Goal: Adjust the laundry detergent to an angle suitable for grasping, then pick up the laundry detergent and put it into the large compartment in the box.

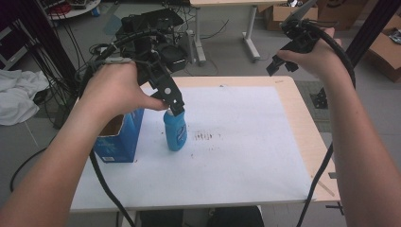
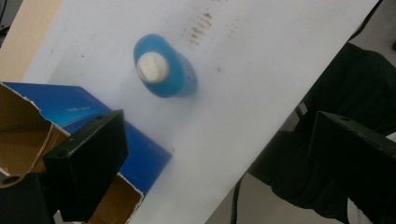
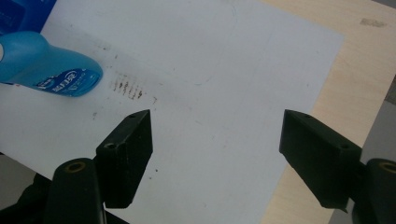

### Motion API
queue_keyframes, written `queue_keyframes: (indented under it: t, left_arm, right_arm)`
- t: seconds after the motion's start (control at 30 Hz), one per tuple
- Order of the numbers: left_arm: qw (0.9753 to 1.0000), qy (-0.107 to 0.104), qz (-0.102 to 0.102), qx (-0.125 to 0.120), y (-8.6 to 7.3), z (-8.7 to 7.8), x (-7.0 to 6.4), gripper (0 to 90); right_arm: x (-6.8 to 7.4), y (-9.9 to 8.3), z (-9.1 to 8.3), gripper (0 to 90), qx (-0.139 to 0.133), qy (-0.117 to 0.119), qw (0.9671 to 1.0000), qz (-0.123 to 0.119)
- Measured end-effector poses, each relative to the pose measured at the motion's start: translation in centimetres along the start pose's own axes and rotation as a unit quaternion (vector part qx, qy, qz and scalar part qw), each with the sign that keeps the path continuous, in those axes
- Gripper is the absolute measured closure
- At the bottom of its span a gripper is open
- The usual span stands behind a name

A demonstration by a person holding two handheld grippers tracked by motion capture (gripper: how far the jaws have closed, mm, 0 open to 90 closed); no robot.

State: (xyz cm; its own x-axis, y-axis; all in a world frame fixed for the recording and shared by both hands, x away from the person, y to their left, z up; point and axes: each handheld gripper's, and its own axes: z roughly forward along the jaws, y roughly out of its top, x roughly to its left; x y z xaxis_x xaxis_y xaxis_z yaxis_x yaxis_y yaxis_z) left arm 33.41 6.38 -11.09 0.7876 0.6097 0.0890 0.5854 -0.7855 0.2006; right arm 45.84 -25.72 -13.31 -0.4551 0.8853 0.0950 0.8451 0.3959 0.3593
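Note:
A blue bottle (image 1: 175,131) with a white cap stands upright on the white sheet (image 1: 236,156), beside an open blue box (image 1: 118,137). My left gripper (image 1: 174,105) hangs just above the cap, its jaws wide apart with nothing between them. From its own camera the bottle (image 2: 164,66) and white cap (image 2: 152,66) lie straight below, and the box (image 2: 93,126) sits at the left. My right gripper (image 1: 281,59) is raised over the table's far right corner, open and empty. Its view looks down on the bottle (image 3: 46,67) at the upper left.
Dark smudges (image 1: 204,137) mark the sheet right of the bottle. The wooden table (image 1: 309,142) shows bare along its right side. White cloth (image 1: 16,94) lies on the floor at left, cardboard boxes (image 1: 385,52) stand at far right, and cables trail from both grippers.

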Motion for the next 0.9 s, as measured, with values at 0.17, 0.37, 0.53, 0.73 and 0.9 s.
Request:
queue_keyframes:
  t: [0.17, 0.37, 0.53, 0.73, 0.9]
  left_arm:
    - [1.0, -0.002, -0.002, -0.001, -0.1, 0.1, -0.1, 5.6]
    - [1.0, -0.001, -0.009, -0.004, -0.2, -0.1, 0.1, 5.6]
    - [0.9999, -0.003, -0.011, -0.005, -0.2, 0.0, 0.3, 5.6]
    - [0.9996, -0.008, -0.027, -0.004, 0.1, 0.5, 0.8, 5.6]
    - [0.9988, -0.007, -0.048, 0.004, 0.4, 1.2, 1.4, 5.6]
  right_arm:
    - [0.2, -0.2, 0.1, 25.9, 0.002, 0.002, 1.0, -0.003]
    - [0.1, -0.3, 0.1, 26.0, 0.0, 0.001, 1.0, -0.003]
    - [0.0, -0.4, 0.2, 26.0, 0.002, -0.001, 1.0, -0.004]
    - [-0.2, -0.5, 0.2, 25.9, 0.0, 0.001, 1.0, -0.002]
    - [-0.2, -0.4, 0.4, 25.8, 0.002, 0.0, 1.0, -0.004]
